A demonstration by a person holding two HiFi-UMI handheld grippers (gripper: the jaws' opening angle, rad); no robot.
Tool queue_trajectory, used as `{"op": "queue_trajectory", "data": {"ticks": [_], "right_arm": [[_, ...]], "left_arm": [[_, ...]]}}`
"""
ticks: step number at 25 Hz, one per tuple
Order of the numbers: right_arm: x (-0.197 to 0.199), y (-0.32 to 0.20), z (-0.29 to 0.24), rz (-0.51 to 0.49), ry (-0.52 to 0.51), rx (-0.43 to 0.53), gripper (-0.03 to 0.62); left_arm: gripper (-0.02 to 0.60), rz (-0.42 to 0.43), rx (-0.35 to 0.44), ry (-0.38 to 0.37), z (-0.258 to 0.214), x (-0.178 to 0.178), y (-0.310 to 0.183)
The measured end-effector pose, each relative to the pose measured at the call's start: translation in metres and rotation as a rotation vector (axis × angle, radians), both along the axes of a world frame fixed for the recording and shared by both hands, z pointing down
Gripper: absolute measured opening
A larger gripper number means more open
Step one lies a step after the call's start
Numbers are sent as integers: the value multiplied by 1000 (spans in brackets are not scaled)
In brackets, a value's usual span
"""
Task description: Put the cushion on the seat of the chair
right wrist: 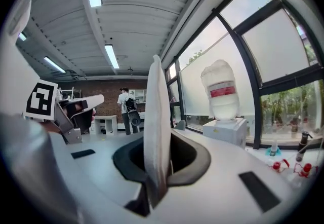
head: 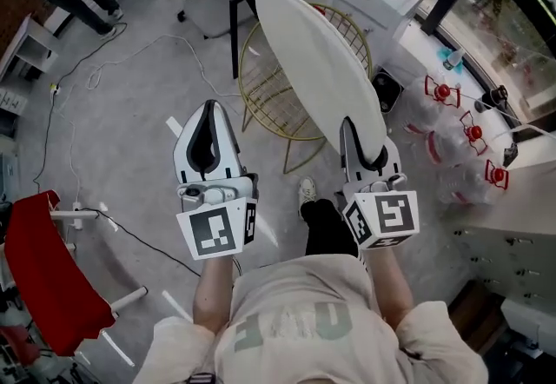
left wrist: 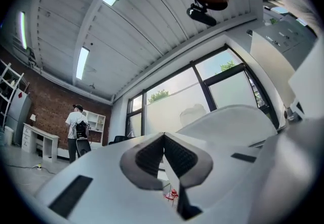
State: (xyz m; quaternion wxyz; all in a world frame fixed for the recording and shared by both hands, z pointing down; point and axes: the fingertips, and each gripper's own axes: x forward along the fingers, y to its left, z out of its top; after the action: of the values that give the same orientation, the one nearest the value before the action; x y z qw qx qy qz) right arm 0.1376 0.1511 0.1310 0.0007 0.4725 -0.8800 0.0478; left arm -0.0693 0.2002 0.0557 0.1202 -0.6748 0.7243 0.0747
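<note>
1. We carry the white cushion (head: 317, 61) by its near rim. The right hand-held gripper (head: 358, 141) is clamped on it, and in the right gripper view the cushion stands on edge between the pads.
2. In the head view, the cushion stretches away from the jaws and crosses the right side of the gold wire chair (head: 265, 109). It is tilted and not lying flat on the seat.
3. The left hand-held gripper (head: 208, 113) is closed on nothing, its jaw tips meeting. It is left of the cushion and apart from it, over the grey floor (head: 130, 104).
4. Water jugs (head: 473, 132) with red caps lie at right by the window.
5. A person (right wrist: 125, 104) stands far across the room.
</note>
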Motion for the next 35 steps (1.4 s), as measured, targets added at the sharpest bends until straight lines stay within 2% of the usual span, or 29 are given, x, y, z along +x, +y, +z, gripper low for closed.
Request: {"op": "queue_trajectory", "data": {"ticks": [3,9,13,18,21,30,35], "right_arm": [[-3,-52,3,-17,36,-21,43],[-9,-137,5,-63,70,-92,43],[-12,-169,11,-83,59,-123,43],[-13,-193,11,-84,30,-138,43],[-16,-202,7,-87,31,-130,43],[-31,-210,-15,-48,8,-63,43],[-41,-212,-22,-29,6,-34,43]], "left_arm": [[14,-36,30,-8,-6,-1,-44],[14,-99,-10,1,-7,-14,-124],[14,-141,-34,-1,-5,-24,-151],[14,-182,-27,28,-10,-35,-173],[14,-176,-10,15,-16,-35,-185],[14,-89,63,-4,-40,-35,-217],[14,-60,65,8,-41,-38,-226]]}}
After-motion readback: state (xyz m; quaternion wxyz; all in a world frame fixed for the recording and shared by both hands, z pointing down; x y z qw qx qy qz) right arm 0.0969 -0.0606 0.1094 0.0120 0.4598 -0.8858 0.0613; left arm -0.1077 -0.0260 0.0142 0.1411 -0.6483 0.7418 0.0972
